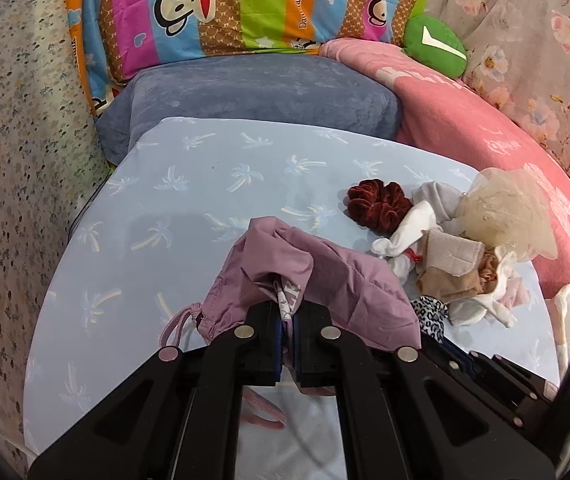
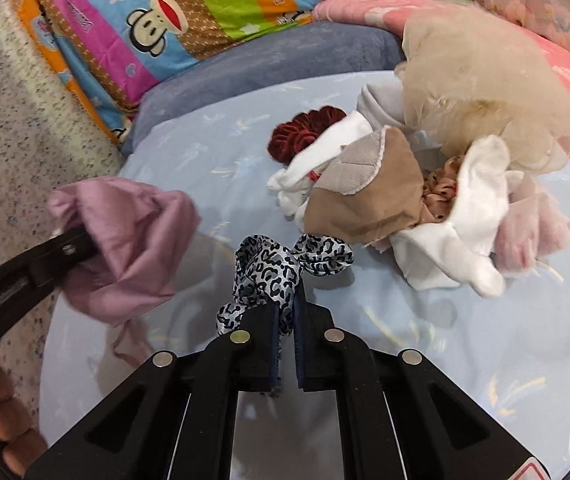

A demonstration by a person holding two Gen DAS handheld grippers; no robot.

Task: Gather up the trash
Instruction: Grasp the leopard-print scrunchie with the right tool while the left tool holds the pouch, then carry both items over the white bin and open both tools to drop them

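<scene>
My left gripper [image 1: 288, 312] is shut on the rim of a mauve drawstring bag [image 1: 325, 272], which it holds bunched above the pale blue palm-print sheet [image 1: 173, 208]. The bag [image 2: 133, 240] also shows at the left of the right wrist view. My right gripper [image 2: 287, 308] is shut on a leopard-print ribbon [image 2: 273, 268], whose loops stick out past the fingertips. Behind it lies a pile of small items: a dark red scrunchie [image 2: 301, 132], a tan cloth [image 2: 369, 196], white fabric [image 2: 465, 216], a cream tulle puff [image 2: 481, 92] and a satin scrunchie [image 2: 439, 196].
A grey-blue pillow [image 1: 261, 92] and a striped monkey-print quilt [image 1: 221, 4] lie at the back. A pink blanket [image 1: 465, 120] and a green cushion [image 1: 435, 46] are on the right. A speckled floral cover [image 1: 13, 160] runs along the left. A person's fingers [image 2: 5, 412] show at lower left.
</scene>
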